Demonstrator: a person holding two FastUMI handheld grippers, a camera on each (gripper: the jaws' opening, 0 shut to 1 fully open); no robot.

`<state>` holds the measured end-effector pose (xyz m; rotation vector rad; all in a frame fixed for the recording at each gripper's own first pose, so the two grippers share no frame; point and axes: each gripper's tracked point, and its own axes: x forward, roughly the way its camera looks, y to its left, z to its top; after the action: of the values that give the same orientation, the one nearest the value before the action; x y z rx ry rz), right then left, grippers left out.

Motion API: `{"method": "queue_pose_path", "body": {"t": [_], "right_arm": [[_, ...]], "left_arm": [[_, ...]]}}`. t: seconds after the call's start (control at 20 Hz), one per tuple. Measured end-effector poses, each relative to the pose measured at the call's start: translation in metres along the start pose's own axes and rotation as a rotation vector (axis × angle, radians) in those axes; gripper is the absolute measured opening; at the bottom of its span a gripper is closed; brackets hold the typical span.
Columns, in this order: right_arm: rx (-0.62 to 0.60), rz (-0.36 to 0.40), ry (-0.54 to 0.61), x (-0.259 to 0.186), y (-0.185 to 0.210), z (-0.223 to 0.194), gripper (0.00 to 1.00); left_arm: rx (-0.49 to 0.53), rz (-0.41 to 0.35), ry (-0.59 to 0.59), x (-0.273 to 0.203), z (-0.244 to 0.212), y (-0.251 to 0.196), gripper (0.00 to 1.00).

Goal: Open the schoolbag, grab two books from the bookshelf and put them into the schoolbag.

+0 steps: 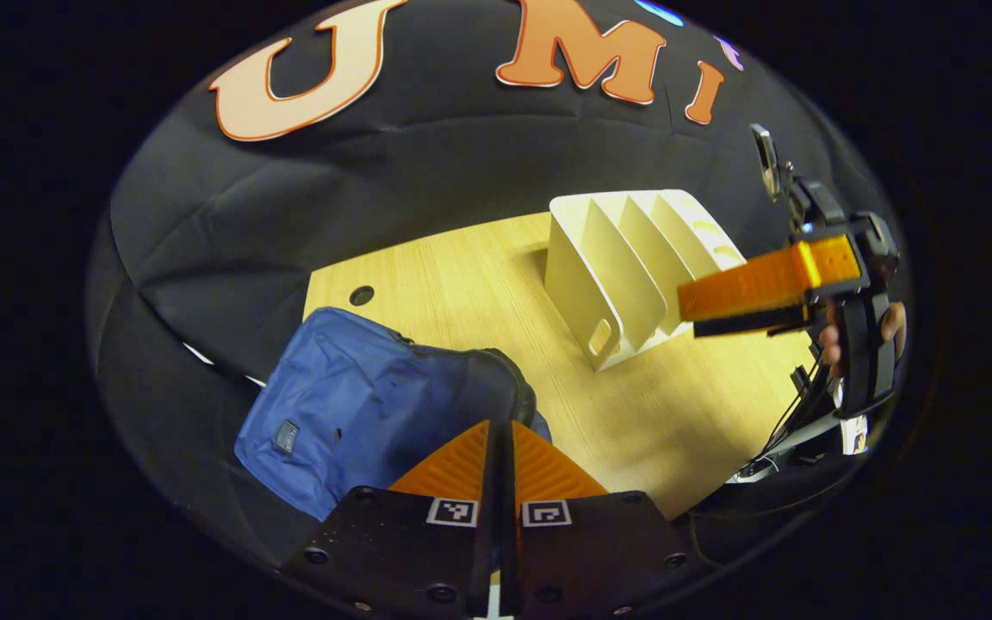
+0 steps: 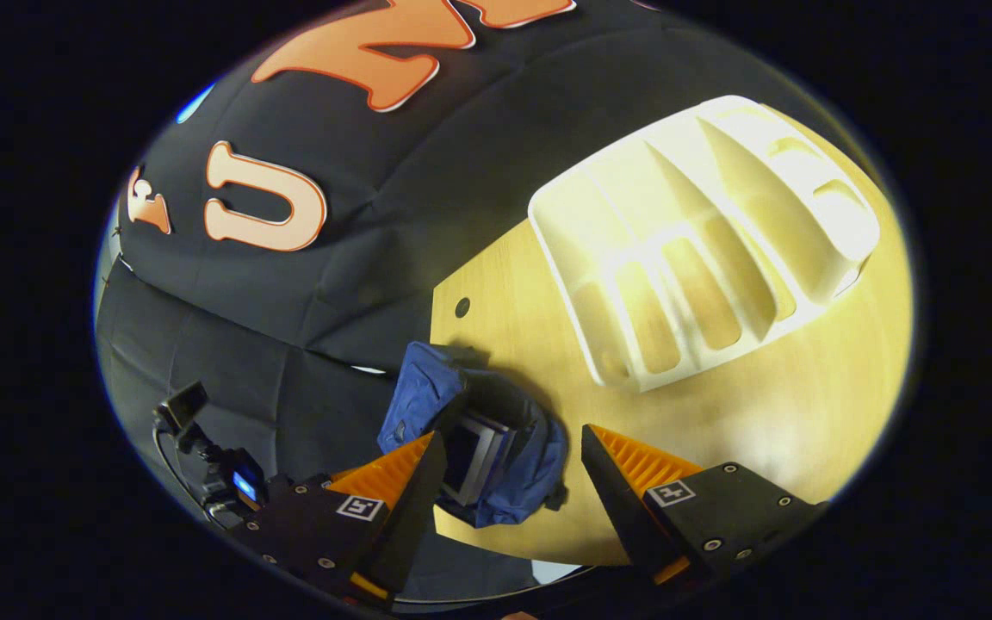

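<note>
Your left gripper [image 1: 500, 448] has its two ribbed, wedge-shaped fingers pressed together with nothing between them, poised above the schoolbag [image 1: 358, 405]. The bag is soft blue fabric with a dark-lined mouth, slumped at the left edge of the pale wood-grain worktop [image 1: 461, 293], partly overhanging it. Your right gripper [image 2: 509, 469] is spread wide and holds nothing.

The bookshelf [image 1: 625, 267] is a smooth white plastic rack with slanted, fin-like dividers and a slotted handle hole, standing toward the far edge of the worktop, well apart from the bag. A small round hole [image 1: 362, 295] sits near the worktop's far left corner.

In the right gripper view you look down into the open bag [image 2: 479, 448] and see books [image 2: 472, 456] inside it, their page edges showing as a pale stacked block; the rack's [image 2: 703, 258] slotted base shows too. The left gripper view gives you the other gripper [image 1: 767, 293] from the side, with the hand [image 1: 858, 340] holding it, up beside the rack.
</note>
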<state>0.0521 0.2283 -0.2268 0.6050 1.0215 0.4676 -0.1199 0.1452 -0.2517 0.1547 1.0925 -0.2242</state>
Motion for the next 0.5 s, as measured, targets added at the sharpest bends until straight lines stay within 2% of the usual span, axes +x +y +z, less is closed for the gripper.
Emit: {"method": "queue_pose_path", "body": {"t": [0.15, 0.25, 0.35, 0.45, 0.5], "right_arm": [[-0.019, -0.007, -0.022, -0.014, -0.010, 0.012, 0.95], [-0.040, -0.015, -0.040, -0.023, -0.018, 0.018, 0.96], [-0.067, -0.021, -0.059, -0.030, -0.024, 0.022, 0.96], [-0.099, -0.025, -0.100, -0.038, -0.028, 0.029, 0.96], [-0.121, -0.038, -0.131, -0.041, -0.031, 0.035, 0.96]], "left_arm": [[-0.018, -0.030, -0.016, 0.011, -0.001, -0.026, 0.14], [-0.032, -0.049, -0.028, 0.015, 0.000, -0.045, 0.26], [-0.044, -0.057, -0.036, 0.018, 0.003, -0.058, 0.43], [-0.057, -0.054, -0.077, 0.019, 0.013, -0.070, 0.52], [-0.052, -0.053, -0.123, 0.017, 0.022, -0.077, 0.60]]}}
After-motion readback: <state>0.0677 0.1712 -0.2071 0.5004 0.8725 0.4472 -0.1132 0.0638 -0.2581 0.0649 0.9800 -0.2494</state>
